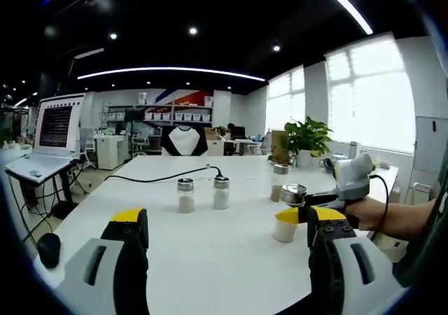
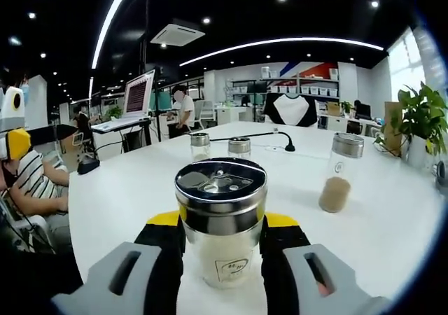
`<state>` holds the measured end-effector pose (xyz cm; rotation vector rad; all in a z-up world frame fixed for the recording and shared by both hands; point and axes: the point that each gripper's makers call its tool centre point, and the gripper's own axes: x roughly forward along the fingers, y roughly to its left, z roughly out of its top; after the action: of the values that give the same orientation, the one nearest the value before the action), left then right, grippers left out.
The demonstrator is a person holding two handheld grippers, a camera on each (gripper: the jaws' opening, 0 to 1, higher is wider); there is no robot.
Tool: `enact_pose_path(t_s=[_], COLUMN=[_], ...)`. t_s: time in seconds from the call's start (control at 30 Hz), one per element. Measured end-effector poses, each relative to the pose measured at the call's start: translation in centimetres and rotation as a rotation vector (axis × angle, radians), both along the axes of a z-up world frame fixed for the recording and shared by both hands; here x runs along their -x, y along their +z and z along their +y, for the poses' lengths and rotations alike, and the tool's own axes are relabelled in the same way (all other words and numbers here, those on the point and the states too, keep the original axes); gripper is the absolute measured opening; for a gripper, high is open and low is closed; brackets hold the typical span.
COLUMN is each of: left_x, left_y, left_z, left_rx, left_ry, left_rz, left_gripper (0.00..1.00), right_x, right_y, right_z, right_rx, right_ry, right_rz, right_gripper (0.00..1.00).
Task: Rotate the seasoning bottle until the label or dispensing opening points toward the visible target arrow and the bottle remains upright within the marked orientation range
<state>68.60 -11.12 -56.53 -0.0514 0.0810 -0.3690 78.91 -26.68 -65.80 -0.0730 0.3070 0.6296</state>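
A glass seasoning bottle [image 2: 222,262] with pale contents stands upright on the white table [image 2: 126,196]. My right gripper [image 2: 220,224] is shut on it, a yellow-tipped jaw pressed to each side. Its steel lid [image 2: 218,182] shows the dispensing holes on top, and a small printed mark on the glass faces the camera. In the left gripper view the same bottle [image 1: 285,231] stands at the right, with the right gripper [image 1: 308,201] reaching in from a person's hand. My left gripper [image 1: 224,220] is open above the table, with nothing between its jaws.
Two small shakers [image 1: 185,194] [image 1: 221,192] stand mid-table beside a black cable [image 1: 161,178]. A bottle with brown contents [image 2: 339,171] stands further right. A potted plant [image 1: 306,138] is at the far edge, and a laptop on a stand [image 1: 52,136] is left of the table.
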Motion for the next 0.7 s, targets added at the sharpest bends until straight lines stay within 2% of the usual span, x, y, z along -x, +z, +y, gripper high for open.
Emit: enact_pose_path(t_s=[0.2,0.3,0.7], left_x=[-0.1,0.07,0.26], left_y=[0.17,0.18,0.12], left_z=[-0.64,-0.77,-0.38], left_rx=[-0.001,-0.02,-0.011], left_ry=[-0.017,-0.025,-0.013], left_rz=[-0.006,-0.005,0.002], left_gripper=[1.0,1.0,1.0], right_x=[-0.06,-0.18,-0.38], right_y=[-0.03,-0.03,-0.04], right_z=[-0.1,-0.22,-0.3], right_rx=[-0.002,-0.004,-0.005], right_ry=[-0.065,-0.077,-0.127], right_rz=[-0.004,-0.008,-0.011], right_gripper=[0.4,0.4,0.41])
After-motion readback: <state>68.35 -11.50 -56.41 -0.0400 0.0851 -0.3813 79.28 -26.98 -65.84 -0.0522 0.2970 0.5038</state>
